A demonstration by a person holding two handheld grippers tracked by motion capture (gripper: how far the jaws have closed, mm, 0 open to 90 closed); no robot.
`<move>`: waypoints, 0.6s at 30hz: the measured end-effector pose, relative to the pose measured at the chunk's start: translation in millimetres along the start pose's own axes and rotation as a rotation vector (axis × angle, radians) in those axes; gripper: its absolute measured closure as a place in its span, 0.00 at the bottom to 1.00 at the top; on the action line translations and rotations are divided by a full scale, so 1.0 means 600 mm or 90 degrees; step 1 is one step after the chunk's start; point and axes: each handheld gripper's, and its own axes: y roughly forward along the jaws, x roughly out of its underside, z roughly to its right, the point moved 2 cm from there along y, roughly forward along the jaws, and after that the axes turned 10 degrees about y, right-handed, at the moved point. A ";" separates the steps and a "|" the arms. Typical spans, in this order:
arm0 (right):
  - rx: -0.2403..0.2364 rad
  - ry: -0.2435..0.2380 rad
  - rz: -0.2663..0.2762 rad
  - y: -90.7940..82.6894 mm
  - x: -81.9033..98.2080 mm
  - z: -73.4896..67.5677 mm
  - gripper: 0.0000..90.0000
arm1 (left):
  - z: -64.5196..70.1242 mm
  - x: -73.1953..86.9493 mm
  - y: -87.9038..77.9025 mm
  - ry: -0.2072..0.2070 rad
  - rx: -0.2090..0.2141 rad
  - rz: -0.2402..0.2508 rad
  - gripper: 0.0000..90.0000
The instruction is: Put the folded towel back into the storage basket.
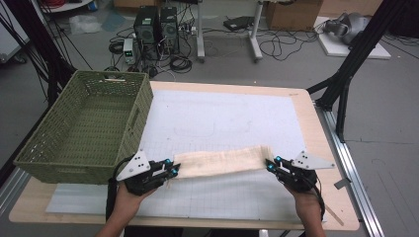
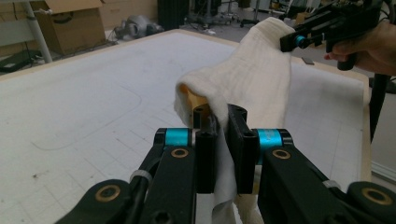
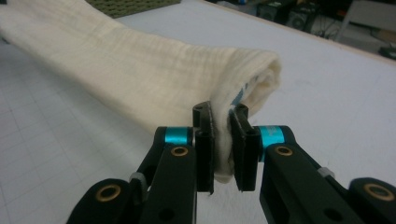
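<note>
1. While sitting at the table's [image 1: 316,123] left edge, the woven green basket [image 1: 89,123] is leaving open mat beyond the cloth.
2. Left gripper [image 1: 173,170] is clamping the cloth's left end.
3. Cream ribbed cloth [image 1: 222,160], folded long, is spanning both grippers near the front edge.
4. Right gripper [image 1: 271,164] is clamping the right end.

A green woven plastic basket [image 1: 84,128] stands on the wooden bench [image 1: 323,148], left side. A white gridded mat [image 1: 222,123] covers the benchtop beside it.
</note>
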 end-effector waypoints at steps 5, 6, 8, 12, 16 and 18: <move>-0.008 -0.025 -0.004 0.017 -0.033 0.001 0.91 | -0.005 -0.015 -0.015 0.011 -0.013 0.014 0.92; -0.007 -0.032 -0.002 0.022 -0.043 0.001 0.91 | -0.006 -0.017 -0.018 0.010 -0.017 0.016 0.92; -0.008 -0.038 0.005 0.029 -0.067 0.001 0.91 | -0.008 -0.021 -0.023 0.008 -0.023 0.024 0.92; -0.009 -0.046 0.016 0.036 -0.097 0.003 0.91 | -0.011 -0.032 -0.032 0.014 -0.030 0.036 0.92; -0.010 -0.059 0.017 0.043 -0.119 0.003 0.91 | -0.016 -0.041 -0.041 0.017 -0.038 0.046 0.92; -0.012 -0.066 0.021 0.051 -0.136 0.003 0.91 | -0.018 -0.048 -0.047 0.027 -0.048 0.048 0.92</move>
